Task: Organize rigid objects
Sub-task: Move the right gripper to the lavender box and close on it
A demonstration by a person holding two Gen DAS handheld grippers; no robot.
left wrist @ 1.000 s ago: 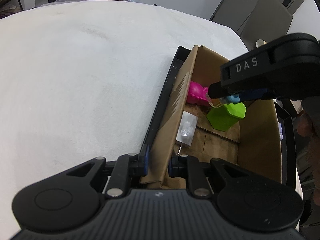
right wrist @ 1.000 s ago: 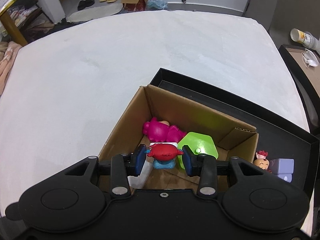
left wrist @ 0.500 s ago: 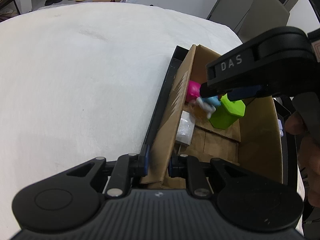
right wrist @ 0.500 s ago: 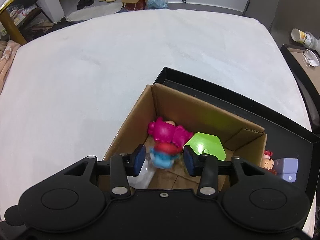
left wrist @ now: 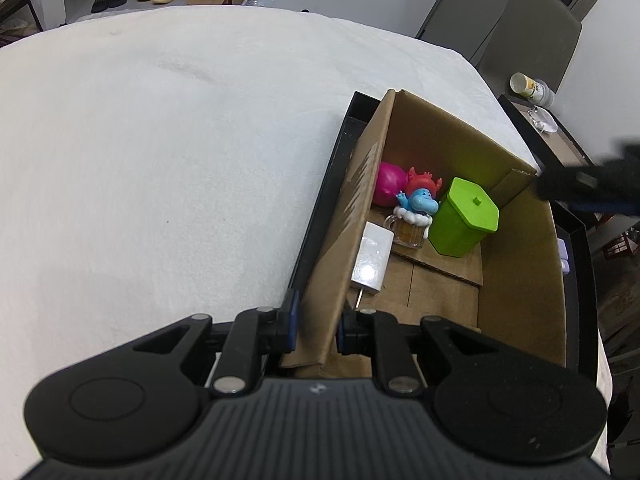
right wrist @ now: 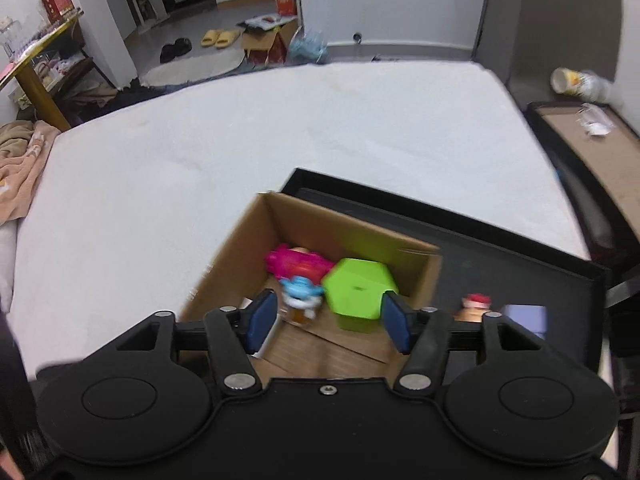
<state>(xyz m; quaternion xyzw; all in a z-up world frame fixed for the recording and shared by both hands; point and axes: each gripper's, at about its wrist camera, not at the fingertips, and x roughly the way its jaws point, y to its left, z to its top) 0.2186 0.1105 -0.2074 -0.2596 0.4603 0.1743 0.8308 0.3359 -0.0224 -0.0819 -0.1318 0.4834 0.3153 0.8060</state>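
A cardboard box [left wrist: 520,264] stands in a black tray [left wrist: 320,216] on the white bed. Inside it are a pink toy [left wrist: 387,189], a blue figure with red hair in a beer mug [left wrist: 416,210], a green hexagonal container [left wrist: 466,216] and a white charger [left wrist: 372,258]. My left gripper [left wrist: 314,326] is shut on the box's left wall. My right gripper [right wrist: 329,326] is open and empty, raised above the box [right wrist: 236,264]; the blue figure [right wrist: 301,292] and green container [right wrist: 358,294] show below it. It appears blurred at the right edge of the left wrist view [left wrist: 588,190].
A small red-capped figure [right wrist: 474,306] and a lilac block [right wrist: 524,320] lie in the tray [right wrist: 500,248] right of the box. A dark side table [right wrist: 588,136] with a bottle [right wrist: 576,82] stands to the right. White bedding spreads left and beyond.
My right gripper opened and let go of the blue figure, which now stands in the box by the pink toy. The gripper has risen and pulled away to the right. The left gripper kept its hold.
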